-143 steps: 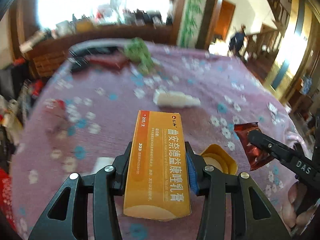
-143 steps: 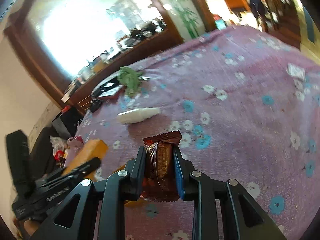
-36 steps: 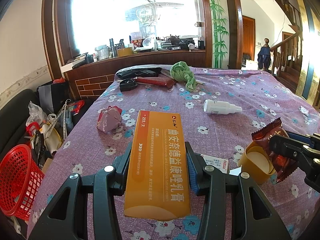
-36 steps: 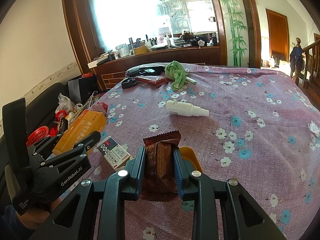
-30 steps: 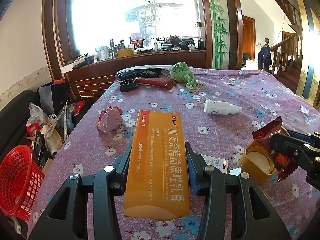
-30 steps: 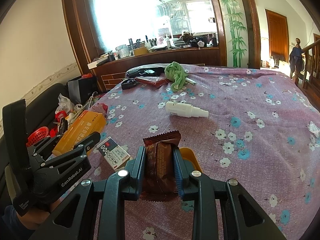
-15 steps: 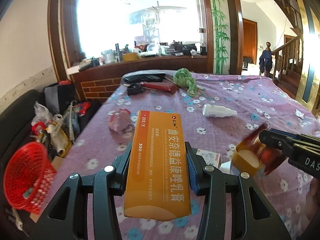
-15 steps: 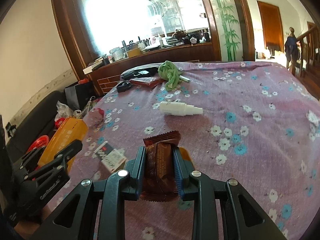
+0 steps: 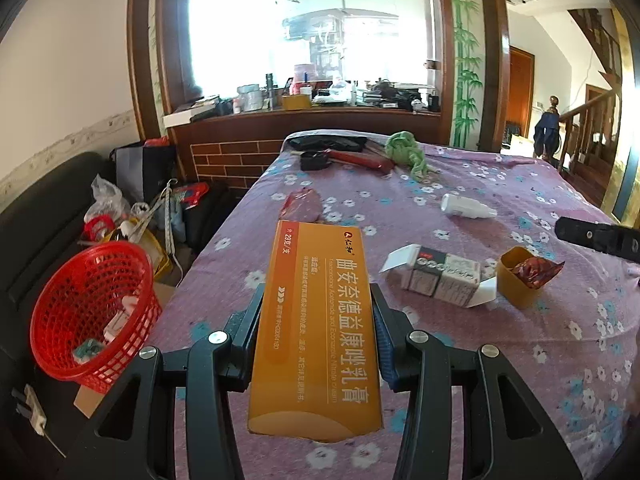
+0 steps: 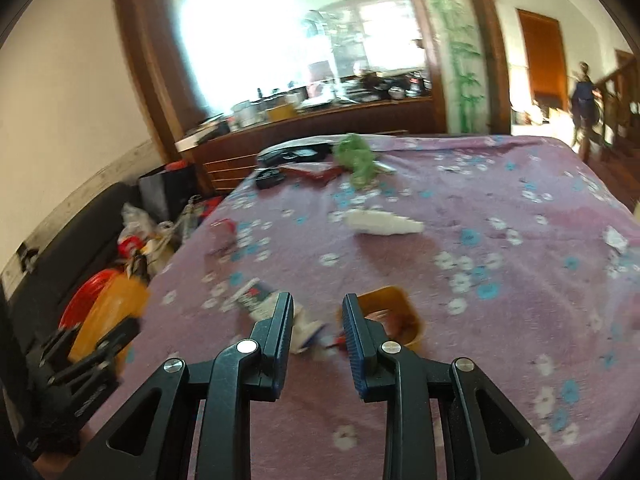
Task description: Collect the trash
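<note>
The left gripper [image 9: 316, 332] is squeezing a long orange box [image 9: 316, 332] tight between its pads, above the edge of the purple flowered table [image 9: 500, 184]. The red basket [image 9: 92, 308] is sitting lower down on the left (a few scraps are lying inside). The right gripper [image 10: 317, 330] is hanging open with nothing in it. The brown wrapper [image 9: 536, 270] is lying in the little yellow cup [image 9: 516, 284].

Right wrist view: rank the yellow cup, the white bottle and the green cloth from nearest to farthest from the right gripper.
1. yellow cup, just ahead of the right gripper, slightly right
2. white bottle, mid-table
3. green cloth, far end
</note>
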`<move>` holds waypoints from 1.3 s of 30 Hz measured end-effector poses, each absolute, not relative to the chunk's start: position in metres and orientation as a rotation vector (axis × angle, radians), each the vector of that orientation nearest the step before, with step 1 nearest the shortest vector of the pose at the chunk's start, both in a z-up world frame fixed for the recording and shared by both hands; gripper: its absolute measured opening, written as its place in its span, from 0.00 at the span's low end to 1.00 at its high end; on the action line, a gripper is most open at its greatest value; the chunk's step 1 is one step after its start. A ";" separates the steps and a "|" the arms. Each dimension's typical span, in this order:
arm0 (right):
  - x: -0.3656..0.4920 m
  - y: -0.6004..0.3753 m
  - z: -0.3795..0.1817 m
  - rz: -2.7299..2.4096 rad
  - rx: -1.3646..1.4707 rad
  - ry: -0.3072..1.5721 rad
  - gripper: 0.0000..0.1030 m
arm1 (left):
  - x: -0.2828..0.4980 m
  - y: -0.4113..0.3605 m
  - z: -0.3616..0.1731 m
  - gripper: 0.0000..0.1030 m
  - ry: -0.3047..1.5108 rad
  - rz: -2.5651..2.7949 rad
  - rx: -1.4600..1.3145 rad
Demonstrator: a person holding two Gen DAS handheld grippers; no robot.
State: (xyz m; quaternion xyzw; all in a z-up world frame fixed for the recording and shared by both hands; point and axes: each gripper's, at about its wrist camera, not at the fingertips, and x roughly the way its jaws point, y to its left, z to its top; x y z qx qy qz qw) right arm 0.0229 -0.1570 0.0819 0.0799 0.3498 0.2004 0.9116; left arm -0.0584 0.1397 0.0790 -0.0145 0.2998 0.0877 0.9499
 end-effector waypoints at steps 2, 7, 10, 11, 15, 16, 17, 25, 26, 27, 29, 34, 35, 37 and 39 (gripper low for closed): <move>0.036 -0.167 0.074 0.404 0.185 0.783 0.27 | -0.059 0.149 0.077 0.44 0.608 0.179 -0.041; 0.053 -0.166 0.053 0.395 0.205 0.885 0.29 | -0.056 0.152 0.071 0.44 0.614 0.171 -0.060; 0.062 -0.170 0.042 0.357 0.252 0.924 0.42 | -0.058 0.144 0.070 0.44 0.612 0.165 -0.052; 0.062 -0.172 0.040 0.358 0.272 0.929 0.42 | -0.063 0.137 0.070 0.44 0.611 0.163 -0.047; 0.066 -0.164 0.042 0.344 0.280 0.942 0.41 | -0.063 0.131 0.068 0.44 0.609 0.155 -0.047; 0.068 -0.159 0.041 0.323 0.266 0.951 0.41 | -0.065 0.128 0.068 0.44 0.608 0.153 -0.047; 0.070 -0.156 0.041 0.308 0.259 0.956 0.41 | -0.067 0.120 0.068 0.44 0.609 0.150 -0.047; 0.084 -0.147 0.030 0.239 0.224 1.030 0.43 | -0.077 0.097 0.067 0.44 0.611 0.138 -0.040; 0.084 -0.146 0.029 0.238 0.212 1.025 0.42 | -0.077 0.097 0.067 0.44 0.610 0.138 -0.042; 0.083 -0.147 0.029 0.239 0.217 1.024 0.41 | -0.077 0.097 0.067 0.44 0.609 0.139 -0.042; 0.081 -0.149 0.030 0.260 0.229 1.021 0.38 | -0.077 0.097 0.067 0.44 0.612 0.138 -0.041; 0.066 -0.159 0.044 0.283 0.261 0.961 0.36 | -0.079 0.096 0.068 0.44 0.609 0.140 -0.044; 0.062 -0.160 0.048 0.286 0.266 0.945 0.36 | -0.079 0.096 0.069 0.44 0.607 0.141 -0.046; 0.056 -0.162 0.057 0.298 0.278 0.917 0.36 | -0.081 0.095 0.072 0.44 0.602 0.143 -0.047; 0.048 -0.161 0.067 0.317 0.283 0.890 0.36 | -0.083 0.094 0.075 0.44 0.597 0.146 -0.045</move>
